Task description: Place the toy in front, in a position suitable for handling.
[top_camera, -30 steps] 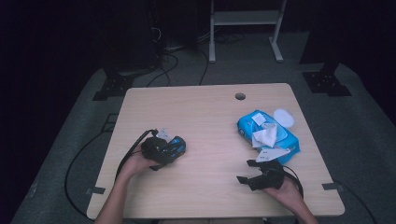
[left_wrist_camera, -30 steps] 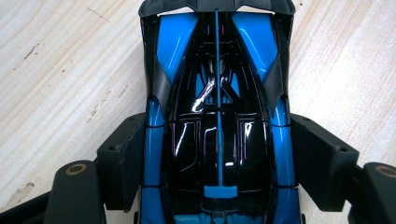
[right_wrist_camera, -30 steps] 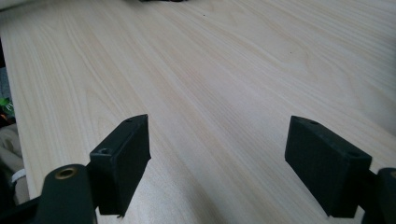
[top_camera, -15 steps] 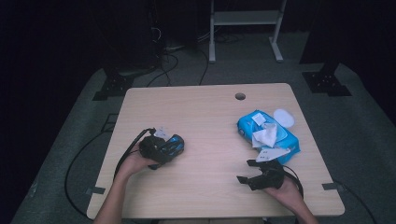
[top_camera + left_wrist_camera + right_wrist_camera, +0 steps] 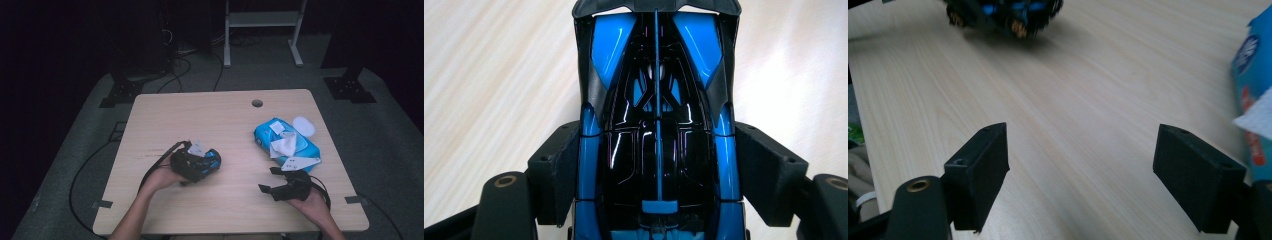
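Left gripper (image 5: 197, 165) is clamped on the blue-and-black toy car (image 5: 656, 125): both pads bear on its flanks, nose pointing away from me along the jaws, roof up toward the camera. I grip it across the waist, probably because the body is narrowest and flattest there, so it shouldn't twist. Car sits just over the table (image 5: 220, 120), on my left half, and from the right gripper's side it shows far ahead and to the left (image 5: 1003, 12), blurred.

Right gripper (image 5: 280, 187) has jaws wide apart, nothing between the pads (image 5: 980, 175), only bare wood. It hovers low near my edge of the table, with the blue wipes pack (image 5: 285, 142) just beyond and to its right. Pack's lid (image 5: 303, 126) is flipped back and a white wipe (image 5: 286, 146) sticks up out of the slot, which reads as set up for a pull.

My guess on the job: hold the car steady with the left, fetch a wipe with the right, clean the car.
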`<action>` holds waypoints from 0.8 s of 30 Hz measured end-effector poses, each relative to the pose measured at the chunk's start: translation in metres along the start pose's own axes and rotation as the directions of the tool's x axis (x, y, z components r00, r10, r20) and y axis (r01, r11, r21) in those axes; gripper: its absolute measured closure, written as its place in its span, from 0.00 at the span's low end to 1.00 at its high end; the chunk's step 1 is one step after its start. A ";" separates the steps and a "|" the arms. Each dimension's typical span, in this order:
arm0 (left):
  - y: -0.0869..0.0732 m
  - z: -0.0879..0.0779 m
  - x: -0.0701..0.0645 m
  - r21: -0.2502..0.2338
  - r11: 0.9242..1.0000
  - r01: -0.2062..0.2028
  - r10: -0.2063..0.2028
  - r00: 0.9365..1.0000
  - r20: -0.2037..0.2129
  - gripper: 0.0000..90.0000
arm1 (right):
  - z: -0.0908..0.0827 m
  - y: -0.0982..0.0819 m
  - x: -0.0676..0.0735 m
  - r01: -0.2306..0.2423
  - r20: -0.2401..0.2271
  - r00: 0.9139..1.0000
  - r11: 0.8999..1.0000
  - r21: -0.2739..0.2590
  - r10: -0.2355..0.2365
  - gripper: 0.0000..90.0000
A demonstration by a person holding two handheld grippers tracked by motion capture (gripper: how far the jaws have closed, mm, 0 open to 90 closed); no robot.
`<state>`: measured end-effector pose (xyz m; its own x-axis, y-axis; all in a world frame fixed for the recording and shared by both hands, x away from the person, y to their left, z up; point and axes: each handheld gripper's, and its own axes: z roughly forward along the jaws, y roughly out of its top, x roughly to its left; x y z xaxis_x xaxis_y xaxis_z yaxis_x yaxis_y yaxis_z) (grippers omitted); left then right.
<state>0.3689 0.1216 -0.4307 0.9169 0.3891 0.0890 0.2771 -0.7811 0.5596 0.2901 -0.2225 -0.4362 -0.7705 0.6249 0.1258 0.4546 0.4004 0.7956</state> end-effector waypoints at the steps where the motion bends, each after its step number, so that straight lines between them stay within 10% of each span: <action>1: 0.005 0.003 -0.004 0.002 1.000 -0.019 0.019 1.000 0.013 0.29 | 0.000 0.000 0.000 0.000 0.000 1.000 1.000 0.000 0.000 0.24; 11: 0.040 0.038 -0.033 0.016 0.992 -0.121 0.119 0.986 0.114 0.29 | -0.035 0.012 -0.027 -0.028 0.142 0.989 0.994 -0.109 0.043 0.24; 20: 0.052 0.059 -0.042 0.041 0.986 -0.162 0.154 0.976 0.151 0.29 | -0.026 0.026 -0.063 -0.025 0.382 0.922 0.994 -0.103 0.062 0.26; 24: 0.051 0.062 -0.042 0.039 0.986 -0.162 0.154 0.975 0.161 0.29 | -0.012 0.026 -0.077 -0.039 0.409 0.910 0.997 -0.070 0.064 0.33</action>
<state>0.3620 0.0352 -0.4571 0.9827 0.1809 0.0405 0.1360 -0.8521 0.5054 0.3561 -0.2682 -0.4184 -0.4891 0.8688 -0.0771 0.4518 0.3280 0.8296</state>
